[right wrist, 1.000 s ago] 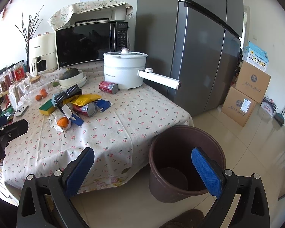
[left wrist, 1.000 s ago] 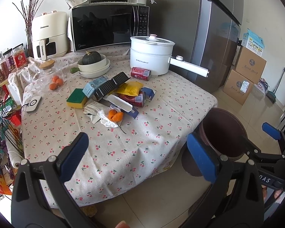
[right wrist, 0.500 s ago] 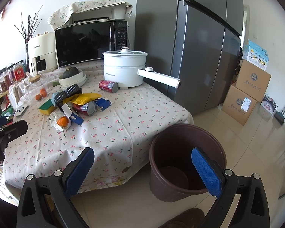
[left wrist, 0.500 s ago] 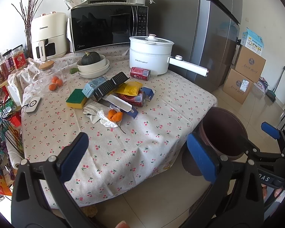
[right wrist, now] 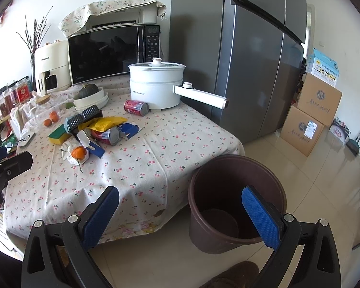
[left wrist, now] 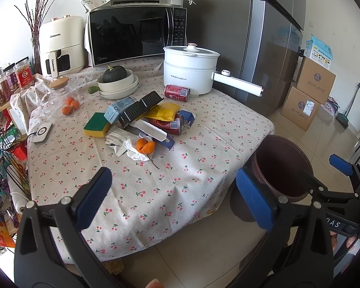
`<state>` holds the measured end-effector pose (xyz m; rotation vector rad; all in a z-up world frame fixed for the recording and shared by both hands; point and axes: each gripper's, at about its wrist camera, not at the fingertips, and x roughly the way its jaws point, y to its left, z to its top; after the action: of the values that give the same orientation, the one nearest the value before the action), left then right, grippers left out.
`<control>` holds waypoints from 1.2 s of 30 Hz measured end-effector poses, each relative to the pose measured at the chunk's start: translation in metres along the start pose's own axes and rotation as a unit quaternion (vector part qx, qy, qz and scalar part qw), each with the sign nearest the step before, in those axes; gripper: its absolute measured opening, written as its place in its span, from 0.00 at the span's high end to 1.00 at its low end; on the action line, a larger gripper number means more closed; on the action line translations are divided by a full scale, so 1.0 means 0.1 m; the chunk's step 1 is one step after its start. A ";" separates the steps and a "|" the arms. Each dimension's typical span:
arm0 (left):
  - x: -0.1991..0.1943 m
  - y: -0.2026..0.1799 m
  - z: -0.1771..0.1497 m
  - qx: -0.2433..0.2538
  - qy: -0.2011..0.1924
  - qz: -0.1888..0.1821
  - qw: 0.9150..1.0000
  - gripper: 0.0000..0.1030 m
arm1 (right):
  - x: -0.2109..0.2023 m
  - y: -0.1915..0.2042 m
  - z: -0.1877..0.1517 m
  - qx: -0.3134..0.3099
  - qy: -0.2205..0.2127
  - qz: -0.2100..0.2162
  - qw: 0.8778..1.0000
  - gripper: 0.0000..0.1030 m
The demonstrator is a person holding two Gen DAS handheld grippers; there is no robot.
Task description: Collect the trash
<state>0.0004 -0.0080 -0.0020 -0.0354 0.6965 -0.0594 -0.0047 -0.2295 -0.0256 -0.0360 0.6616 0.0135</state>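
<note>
A pile of trash lies mid-table: orange peel on a white tissue (left wrist: 145, 147) (right wrist: 78, 154), a crushed red can (left wrist: 168, 125) (right wrist: 107, 135), a yellow packet (left wrist: 164, 111), a black ridged tray (left wrist: 140, 109), blue cartons (left wrist: 118, 110). Another red can (left wrist: 177, 93) (right wrist: 136, 107) lies by the white pot. A brown bin (left wrist: 282, 168) (right wrist: 236, 201) stands on the floor at the table's right corner. My left gripper (left wrist: 177, 202) is open and empty, short of the table's near edge. My right gripper (right wrist: 180, 216) is open and empty, over the floor beside the bin.
The cherry-print table (left wrist: 156, 182) also holds a white electric pot (left wrist: 189, 70) with a long handle, a microwave (left wrist: 136, 34), an air fryer (left wrist: 60, 45), bowls with a squash (left wrist: 118, 81), a sponge (left wrist: 97, 127). A grey fridge (right wrist: 256, 60) and cardboard boxes (right wrist: 309, 120) stand right.
Both views shifted only slightly; the table and bin sit marginally nearer. Both grippers stay open and empty.
</note>
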 end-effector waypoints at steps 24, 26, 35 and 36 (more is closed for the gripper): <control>0.04 0.03 -0.05 0.013 0.004 0.016 1.000 0.00 | -0.01 -0.09 0.03 0.019 0.000 -0.012 1.000 0.00; 0.05 0.04 -0.04 0.013 0.003 0.017 1.000 0.00 | -0.01 -0.10 0.05 0.021 0.001 -0.009 1.000 0.00; 0.16 0.21 0.10 0.014 0.004 0.021 1.000 0.00 | 0.03 -0.08 0.39 0.005 0.015 0.010 1.000 0.00; 0.19 0.24 0.13 0.011 0.005 0.020 1.000 0.00 | 0.04 -0.07 0.46 0.006 0.019 0.019 1.000 0.00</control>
<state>0.0239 0.0153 -0.0056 0.0009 0.7066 -0.0287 0.0274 -0.2352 0.0084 -0.0120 0.7012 0.0446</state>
